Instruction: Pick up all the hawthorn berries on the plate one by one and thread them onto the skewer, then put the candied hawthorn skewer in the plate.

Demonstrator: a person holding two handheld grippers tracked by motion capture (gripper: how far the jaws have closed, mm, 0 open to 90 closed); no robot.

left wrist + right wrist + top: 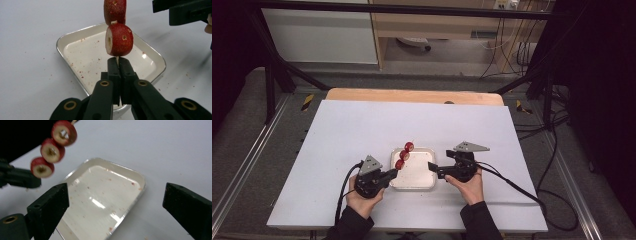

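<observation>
Left gripper (pixel 393 173) is clamped tight on the skewer (pixel 117 59), three red fruit slices (pixel 404 155) threaded above the white tray (pixel 419 180). Right gripper (pixel 432 167), jaws wide and holding nothing, waits just beside the tray's far edge.

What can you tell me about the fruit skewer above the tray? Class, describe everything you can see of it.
The skewer is a thin pale stick threaded through three round red fruit pieces with pale cut faces and cored centres. The left gripper holds its bare lower end, jaws shut on the stick just under the lowest piece. It slants up and away from that gripper over the white tray, touching nothing else. A short tip of stick pokes out beyond the top piece. Red crumbs speckle the tray below.
</observation>
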